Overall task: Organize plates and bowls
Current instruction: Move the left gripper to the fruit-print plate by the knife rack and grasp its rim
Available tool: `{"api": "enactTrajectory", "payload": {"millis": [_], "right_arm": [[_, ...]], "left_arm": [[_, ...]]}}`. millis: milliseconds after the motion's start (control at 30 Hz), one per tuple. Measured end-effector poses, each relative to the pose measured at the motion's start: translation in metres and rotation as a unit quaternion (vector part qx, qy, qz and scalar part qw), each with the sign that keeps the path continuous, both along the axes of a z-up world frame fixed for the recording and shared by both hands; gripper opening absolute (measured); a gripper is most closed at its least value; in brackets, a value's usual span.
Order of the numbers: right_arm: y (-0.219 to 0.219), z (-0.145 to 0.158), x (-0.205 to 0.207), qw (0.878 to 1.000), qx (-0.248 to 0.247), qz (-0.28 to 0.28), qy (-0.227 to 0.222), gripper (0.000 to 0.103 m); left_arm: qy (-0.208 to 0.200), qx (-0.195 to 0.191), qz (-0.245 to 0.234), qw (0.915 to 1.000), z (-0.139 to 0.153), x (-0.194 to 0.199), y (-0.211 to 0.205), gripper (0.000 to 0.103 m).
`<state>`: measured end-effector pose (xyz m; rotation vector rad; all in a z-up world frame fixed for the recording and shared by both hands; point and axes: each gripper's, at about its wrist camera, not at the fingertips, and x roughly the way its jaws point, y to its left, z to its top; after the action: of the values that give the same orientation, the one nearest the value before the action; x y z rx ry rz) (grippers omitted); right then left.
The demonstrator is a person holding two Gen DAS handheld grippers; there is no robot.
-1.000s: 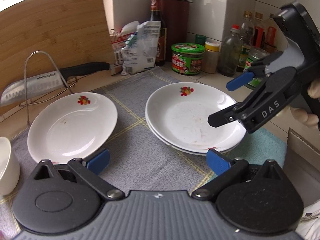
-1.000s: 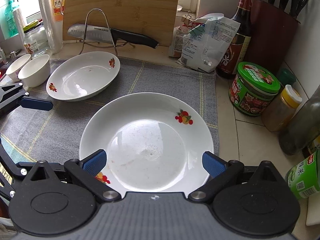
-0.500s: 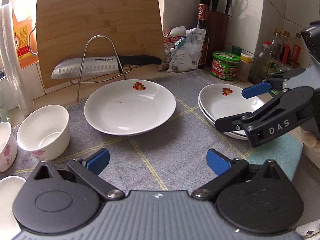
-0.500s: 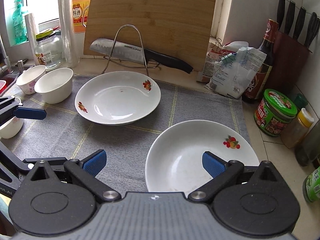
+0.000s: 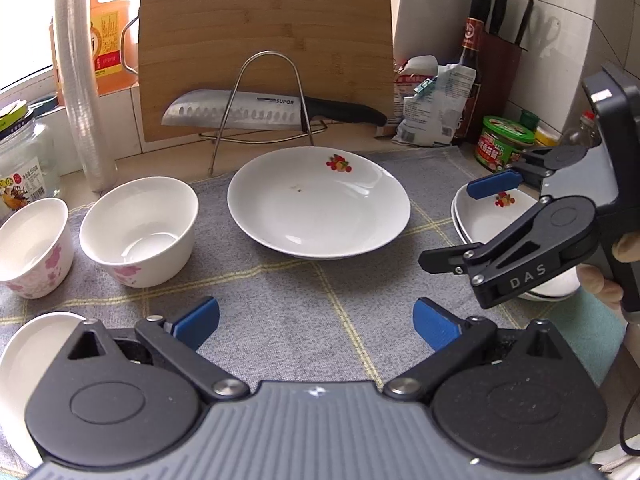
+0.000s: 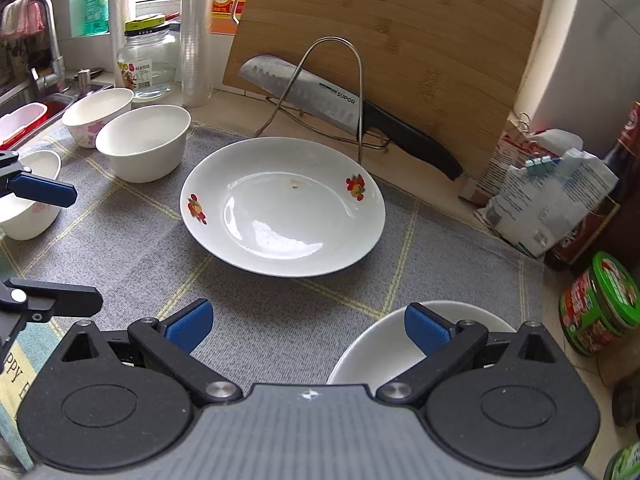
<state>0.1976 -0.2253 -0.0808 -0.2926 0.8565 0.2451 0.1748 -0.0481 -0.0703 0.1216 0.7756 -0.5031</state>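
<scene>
Now both views are swung leftward compared with a second ago, so the lone white fruit-printed plate (image 5: 319, 203) is centred on the grey checked cloth (image 5: 280, 300), and the stacked white plates (image 5: 492, 216) are left at the right edge. Evidently another plate is sought for that stack. Left gripper (image 5: 316, 318) and right gripper (image 6: 306, 326) are held wide apart, empty. "SUPOR" is read on the steel knife (image 5: 240, 112); "DAS" is read on the right gripper.

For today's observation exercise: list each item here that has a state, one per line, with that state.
Left claw: open, empty.
Right claw: open, empty.
Single plate: flat on the cloth, empty, small speck inside.
Plate stack: nested, at the cloth's right edge.
Bowls: upright, empty, unstacked.
Knife: resting across the wire rack.
Green jar: lid on.
</scene>
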Motion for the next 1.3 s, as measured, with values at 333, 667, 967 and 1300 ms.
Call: {"api": "enactTrajectory", "payload": {"millis": [333, 667, 967, 1300], "right_arm": [[-0.001, -0.028, 0.042, 0.997, -0.004, 0.066, 0.045, 0.103], [0.003, -0.045, 0.063, 0.994, -0.005, 0.081, 0.069, 0.103], [0.000, -0.048, 0.072, 0.992, 0.026, 0.080, 0.097, 0.103], [0.002, -0.049, 0.072, 0.993, 0.030, 0.066, 0.093, 0.103]], "left_arm": [[0.005, 0.028, 0.024, 0.9993, 0.010, 0.015, -0.014, 0.102], [0.028, 0.013, -0.030, 0.9991, 0.027, 0.059, -0.024, 0.102], [0.020, 0.051, -0.046, 0.9974, 0.037, 0.113, -0.032, 0.102], [0.077, 0.076, -0.073, 0.9915, 0.013, 0.181, -0.054, 0.102]]}}
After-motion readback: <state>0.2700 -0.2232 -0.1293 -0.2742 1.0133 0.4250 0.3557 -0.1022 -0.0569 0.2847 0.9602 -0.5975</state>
